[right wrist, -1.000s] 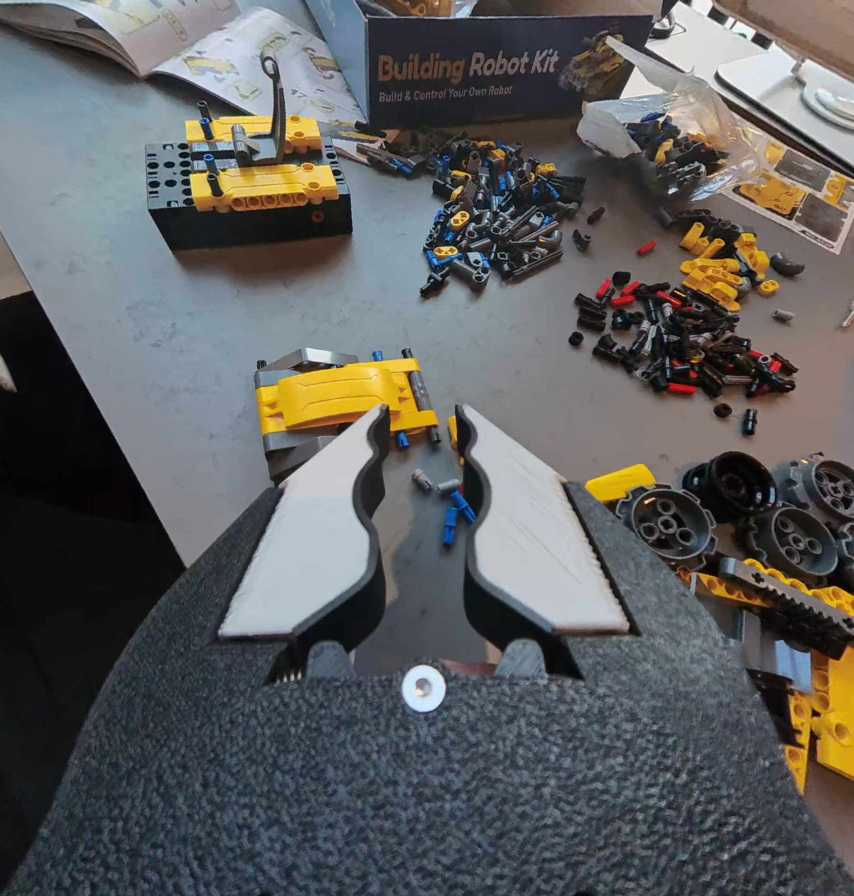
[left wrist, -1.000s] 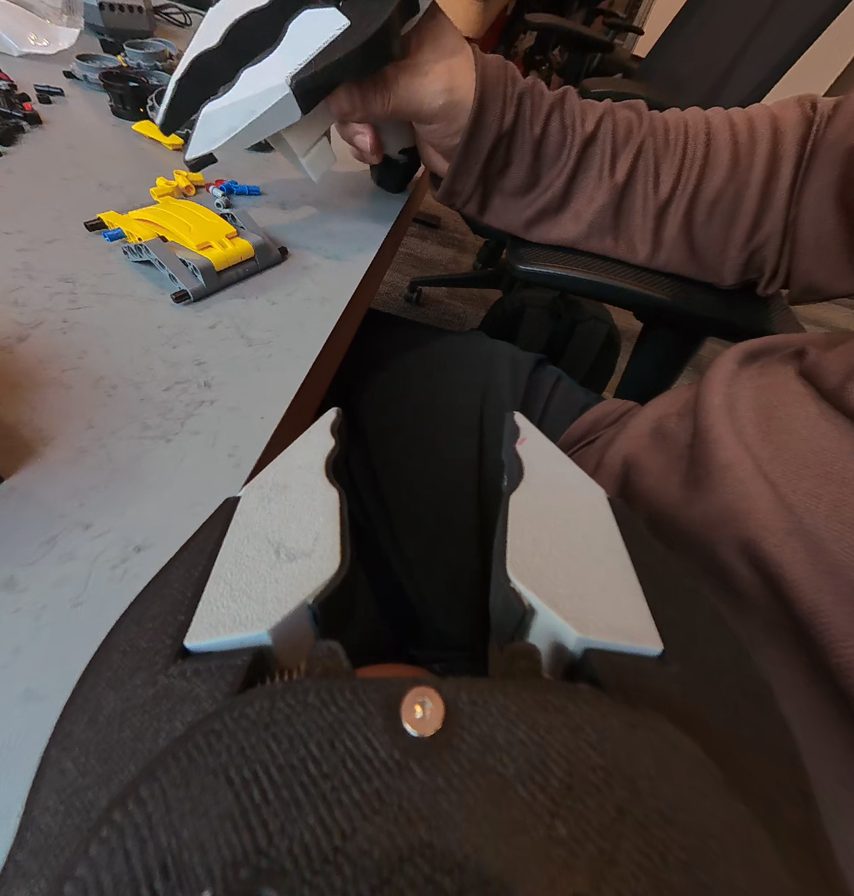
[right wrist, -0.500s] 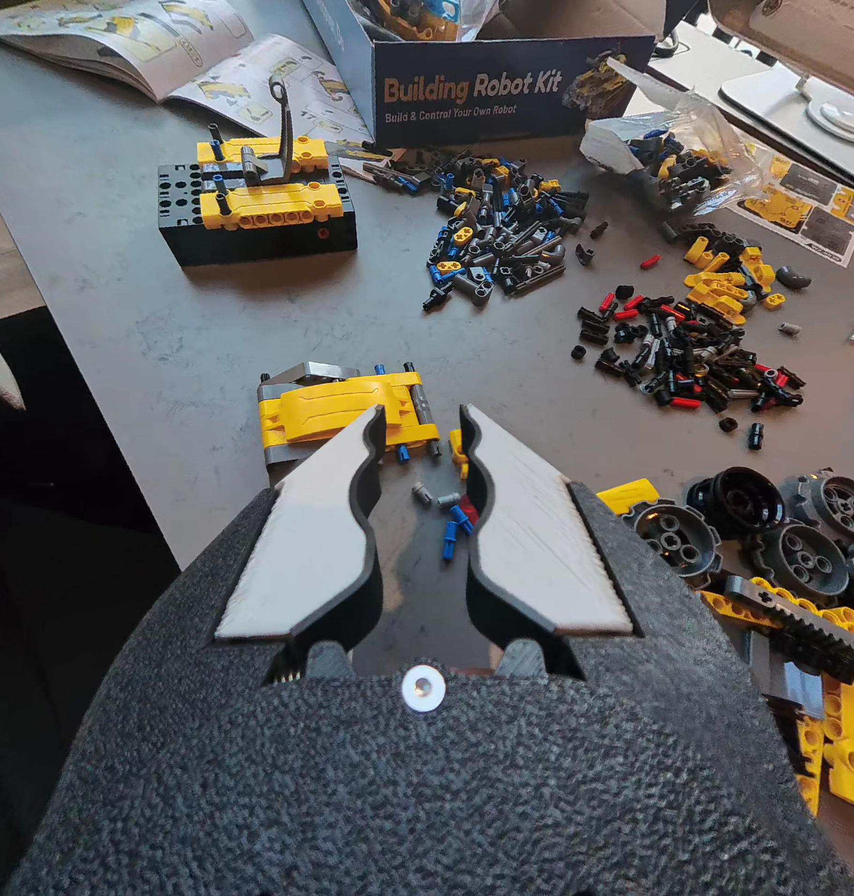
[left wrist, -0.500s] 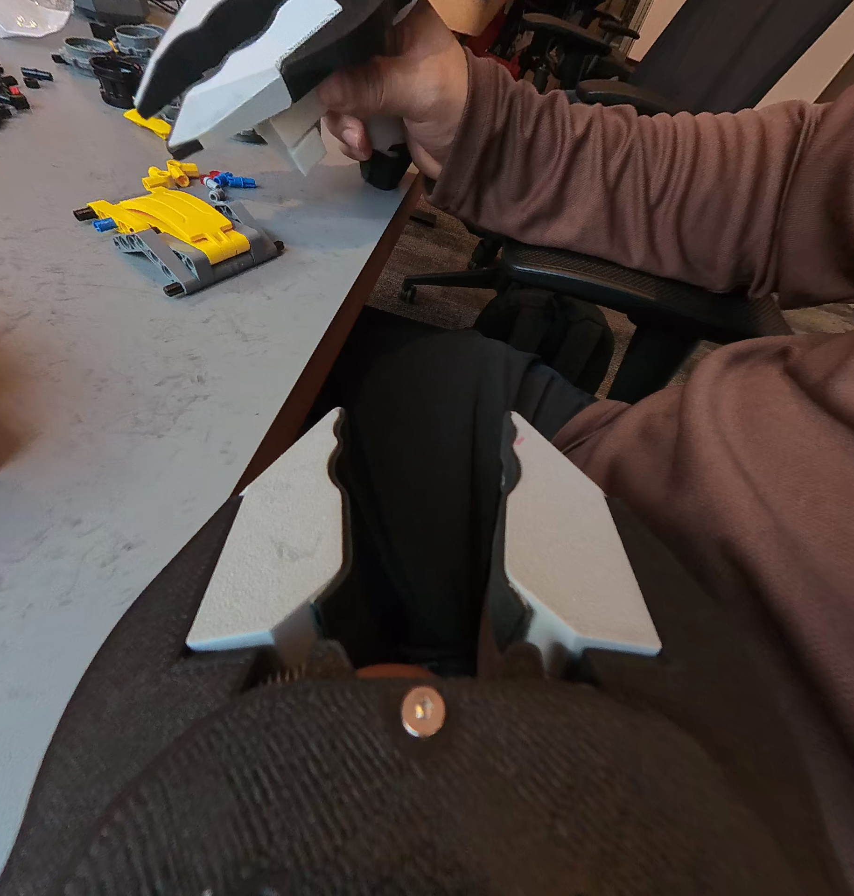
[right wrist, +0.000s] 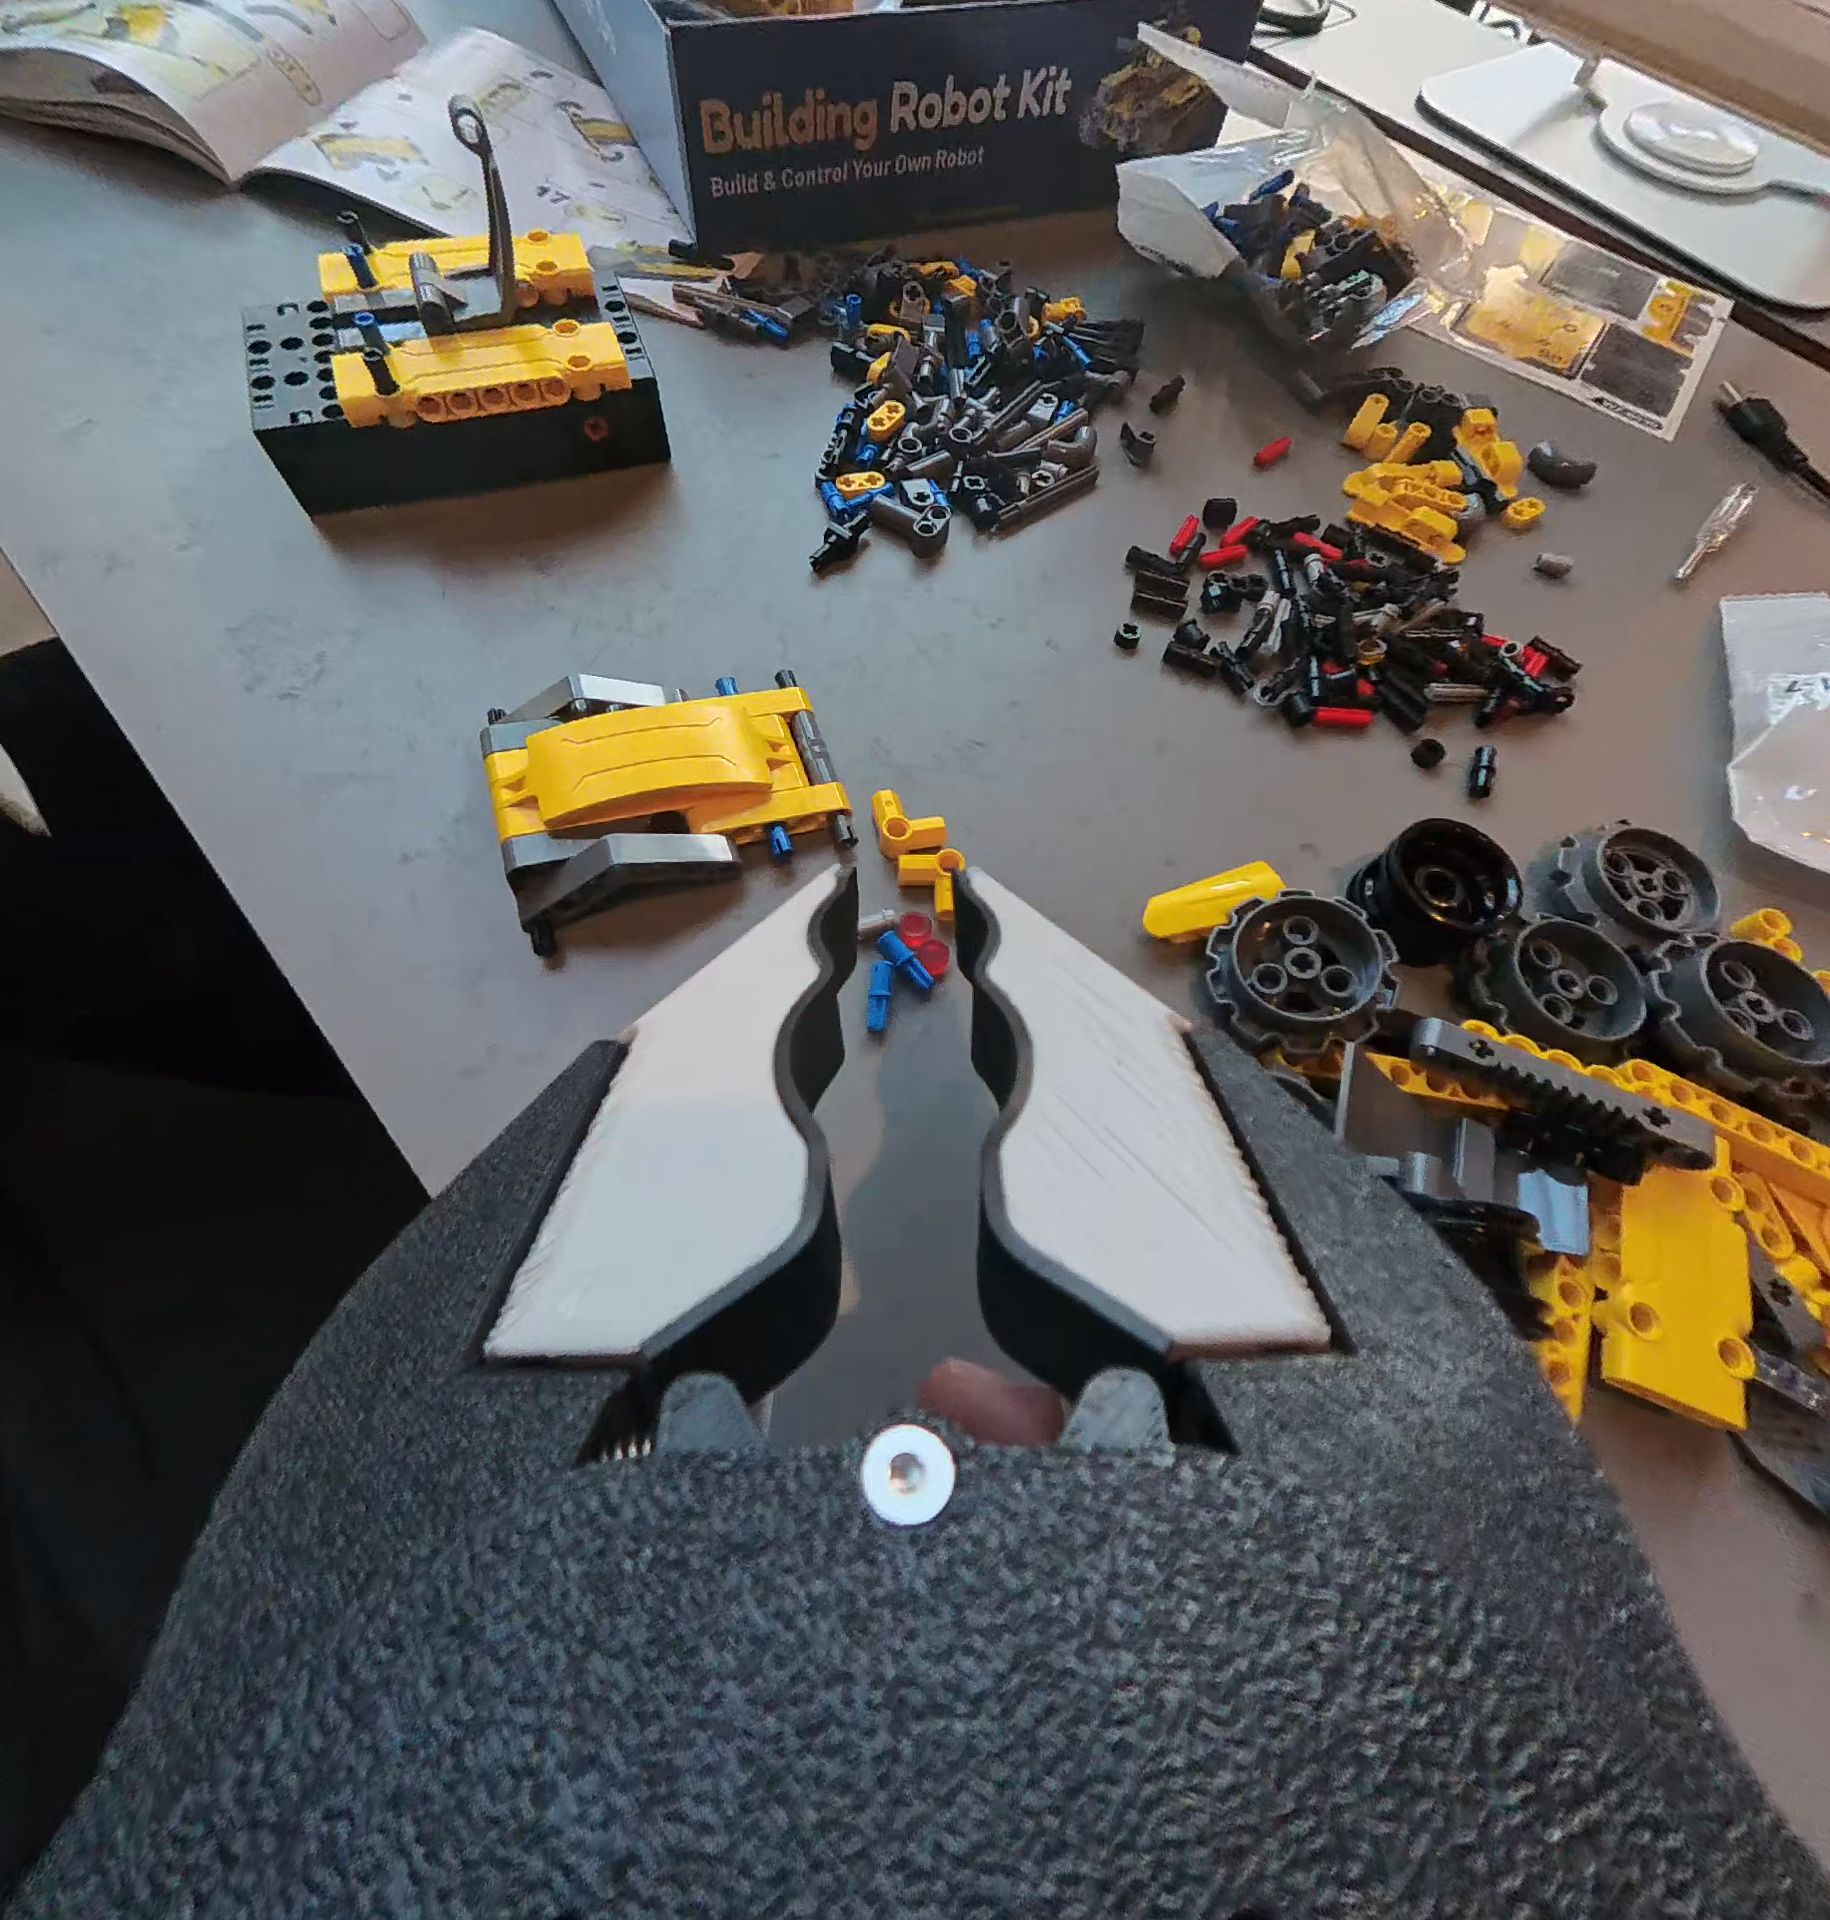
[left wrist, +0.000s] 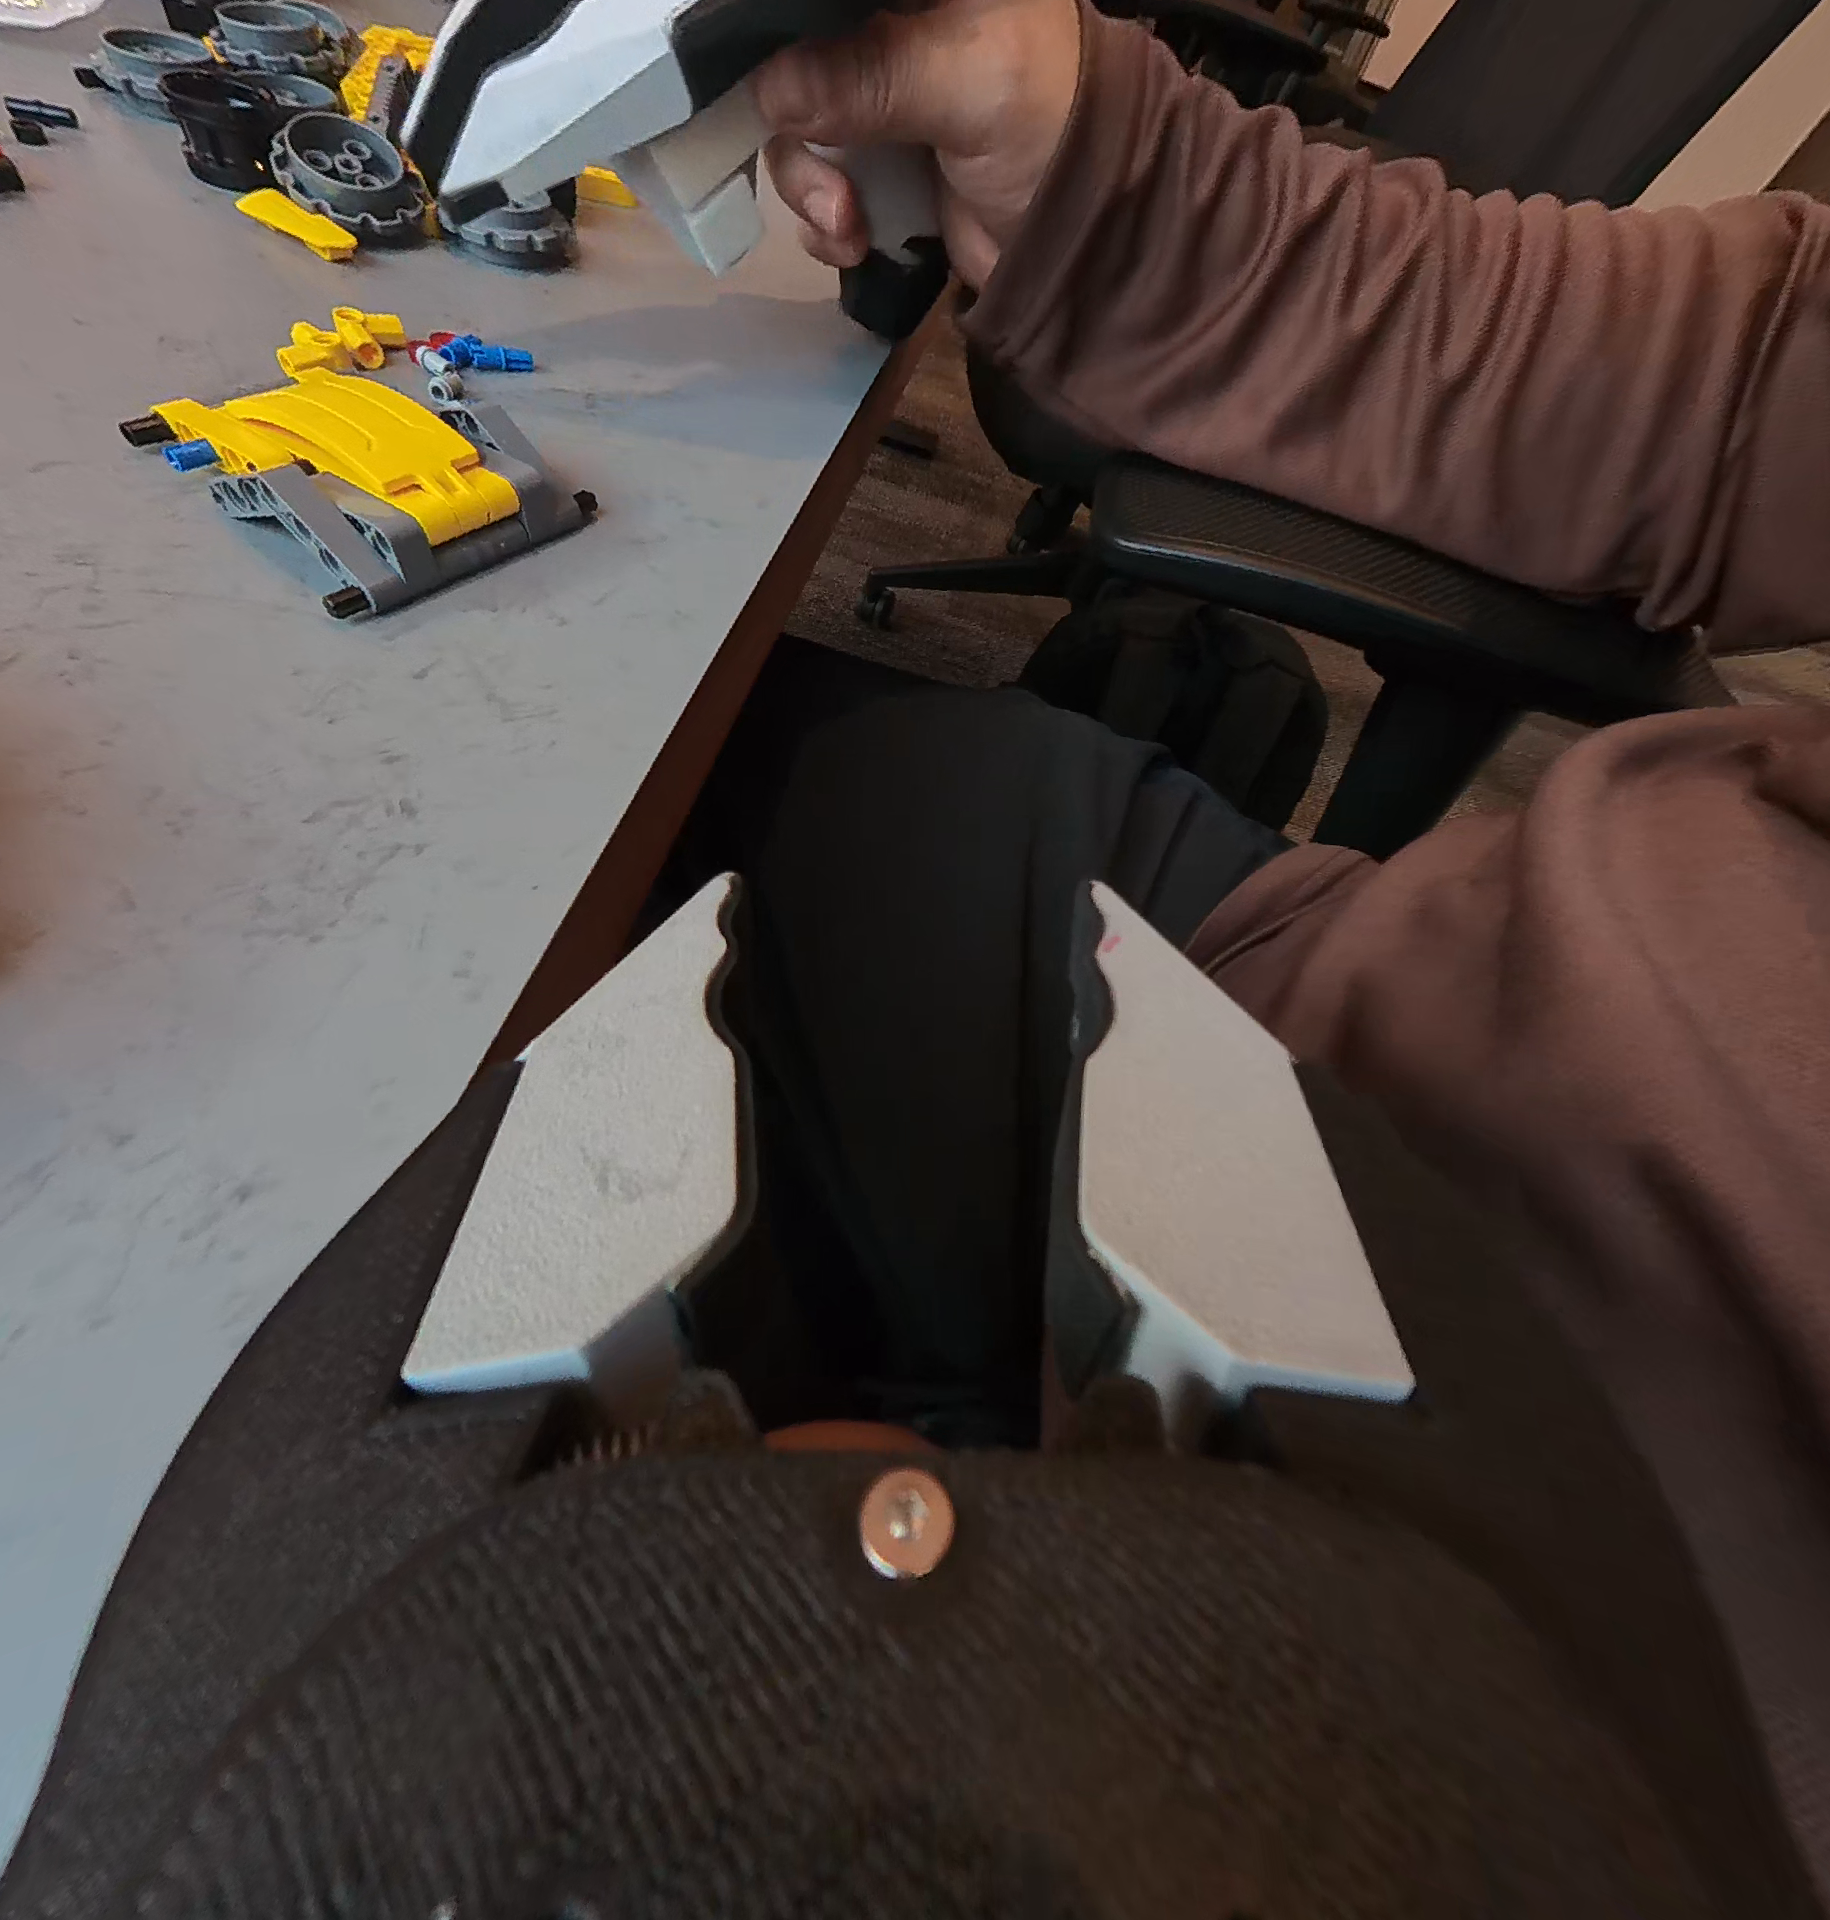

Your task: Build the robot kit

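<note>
A yellow-and-grey brick assembly point(right wrist: 651, 790) is laid on the grey table point(right wrist: 267, 644). Just right of it, yellow connectors point(right wrist: 911, 836) and blue pins point(right wrist: 890, 971) are scattered. Behind it a black block topped with yellow beams point(right wrist: 454, 405) is set. Farther right, dark wheels point(right wrist: 1300, 977) are clustered. A dark blue box point(right wrist: 942, 114) is seen beyond.

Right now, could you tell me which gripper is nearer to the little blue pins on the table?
Right. The right gripper hangs just above the blue pins, open and empty. The left gripper is off the table edge, over the person's lap.
</note>
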